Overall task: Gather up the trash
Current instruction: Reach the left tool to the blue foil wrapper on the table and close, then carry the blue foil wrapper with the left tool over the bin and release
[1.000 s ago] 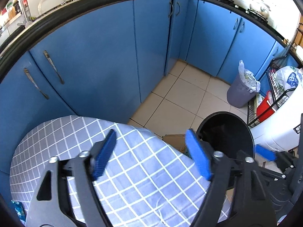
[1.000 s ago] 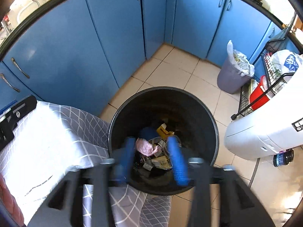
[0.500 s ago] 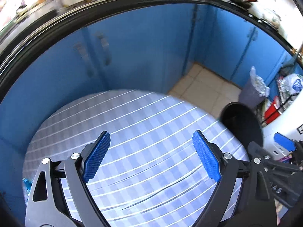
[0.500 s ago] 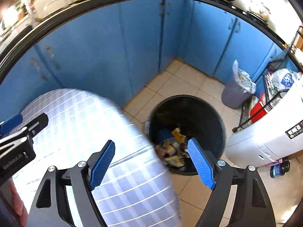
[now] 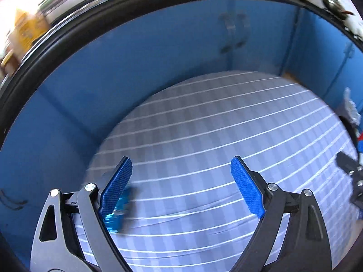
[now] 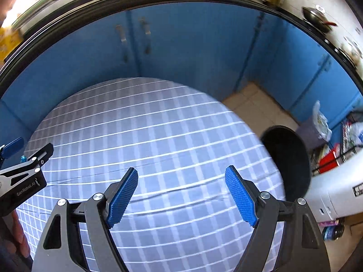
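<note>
My left gripper (image 5: pixel 181 188) is open and empty above a round table with a grey checked cloth (image 5: pixel 204 124). A shiny blue wrapper (image 5: pixel 118 213) lies on the cloth just behind its left finger. My right gripper (image 6: pixel 181 195) is open and empty over the same cloth (image 6: pixel 147 124). The black trash bin (image 6: pixel 288 158) stands on the floor off the table's right edge; its contents are hidden in the right wrist view. The left gripper's body (image 6: pixel 25 176) shows at the left of the right wrist view.
Blue kitchen cabinets (image 6: pixel 181 45) curve close behind the table. A grey lined bin (image 6: pixel 317 127), a wire rack with red items (image 6: pixel 331 158) and a white appliance (image 6: pixel 335 190) stand to the right. Tiled floor (image 6: pixel 256 104) lies between the table and cabinets.
Both grippers swung left from the black bin to over the table. The right gripper, narrower above the bin, has opened wide. The blue wrapper has come into the left view.
</note>
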Demonstrator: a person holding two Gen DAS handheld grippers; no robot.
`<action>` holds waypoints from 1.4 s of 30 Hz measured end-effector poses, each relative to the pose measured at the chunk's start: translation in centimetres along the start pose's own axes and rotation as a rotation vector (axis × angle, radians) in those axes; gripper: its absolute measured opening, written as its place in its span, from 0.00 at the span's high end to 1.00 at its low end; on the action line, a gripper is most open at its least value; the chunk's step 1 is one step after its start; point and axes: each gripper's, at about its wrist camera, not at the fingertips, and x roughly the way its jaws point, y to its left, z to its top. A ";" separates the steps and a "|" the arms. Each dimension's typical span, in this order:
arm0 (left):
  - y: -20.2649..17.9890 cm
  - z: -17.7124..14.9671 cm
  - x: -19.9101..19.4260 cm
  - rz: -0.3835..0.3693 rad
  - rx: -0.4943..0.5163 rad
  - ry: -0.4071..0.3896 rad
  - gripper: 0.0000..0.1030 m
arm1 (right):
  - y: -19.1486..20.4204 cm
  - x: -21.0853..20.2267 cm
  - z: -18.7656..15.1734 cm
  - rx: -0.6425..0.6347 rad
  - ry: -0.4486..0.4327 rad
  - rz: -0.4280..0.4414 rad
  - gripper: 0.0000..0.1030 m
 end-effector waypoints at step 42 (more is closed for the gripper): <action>-8.5 -0.1 -2.0 -0.329 0.189 0.041 0.72 | -6.8 -3.0 -2.2 0.144 -0.031 -0.099 0.25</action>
